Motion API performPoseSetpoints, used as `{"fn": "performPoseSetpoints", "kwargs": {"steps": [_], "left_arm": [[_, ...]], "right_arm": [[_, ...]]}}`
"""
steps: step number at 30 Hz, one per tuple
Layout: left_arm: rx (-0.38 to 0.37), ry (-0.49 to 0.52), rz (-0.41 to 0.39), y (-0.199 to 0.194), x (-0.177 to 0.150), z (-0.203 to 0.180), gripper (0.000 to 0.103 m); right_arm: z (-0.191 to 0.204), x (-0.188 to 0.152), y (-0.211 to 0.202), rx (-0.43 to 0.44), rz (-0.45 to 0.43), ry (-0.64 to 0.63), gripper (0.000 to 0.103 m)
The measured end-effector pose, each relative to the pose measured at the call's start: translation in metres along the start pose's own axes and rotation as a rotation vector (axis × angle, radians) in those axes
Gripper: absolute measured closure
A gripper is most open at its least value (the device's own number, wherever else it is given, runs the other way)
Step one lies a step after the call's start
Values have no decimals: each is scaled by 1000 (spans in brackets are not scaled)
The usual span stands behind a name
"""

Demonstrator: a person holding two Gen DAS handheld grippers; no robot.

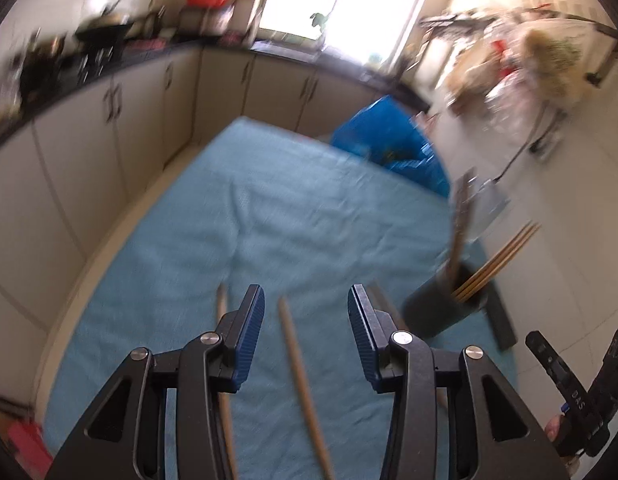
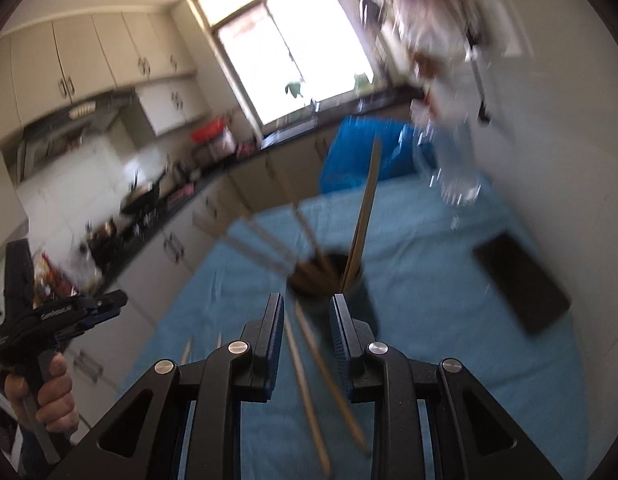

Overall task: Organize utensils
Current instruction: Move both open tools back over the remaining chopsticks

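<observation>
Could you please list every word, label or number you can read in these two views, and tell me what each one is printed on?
"DAS": white letters on the right tool seen at the edge of the left wrist view.
White lettering on the left tool in the right wrist view: too blurred to read.
Packages on the kitchen counter: too blurred to read.

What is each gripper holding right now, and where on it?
Nothing. The left gripper is open above a loose chopstick on the blue cloth; the right gripper is open too, pads touching nothing.
</observation>
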State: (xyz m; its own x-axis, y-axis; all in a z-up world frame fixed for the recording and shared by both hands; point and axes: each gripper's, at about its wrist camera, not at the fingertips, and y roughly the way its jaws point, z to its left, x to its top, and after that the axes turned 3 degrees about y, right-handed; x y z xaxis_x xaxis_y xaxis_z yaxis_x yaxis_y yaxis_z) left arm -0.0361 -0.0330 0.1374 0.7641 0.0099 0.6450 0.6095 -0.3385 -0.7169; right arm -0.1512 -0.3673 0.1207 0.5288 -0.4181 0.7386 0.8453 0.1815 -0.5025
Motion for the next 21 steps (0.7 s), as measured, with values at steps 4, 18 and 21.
{"fn": "performPoseSetpoints", "kwargs": {"steps": [4,18,21], "left_arm": [[11,-34,85,22,-22,24,61],[8,-41,166,50,-37,33,61],[12,-41,175,55,-37,33,61]], "right_arm": [[5,-22,26,2,101,-11,77],[-6,-79,88,-114,373,-62,77],[-1,-87,91,-110,396,-89,77]]}}
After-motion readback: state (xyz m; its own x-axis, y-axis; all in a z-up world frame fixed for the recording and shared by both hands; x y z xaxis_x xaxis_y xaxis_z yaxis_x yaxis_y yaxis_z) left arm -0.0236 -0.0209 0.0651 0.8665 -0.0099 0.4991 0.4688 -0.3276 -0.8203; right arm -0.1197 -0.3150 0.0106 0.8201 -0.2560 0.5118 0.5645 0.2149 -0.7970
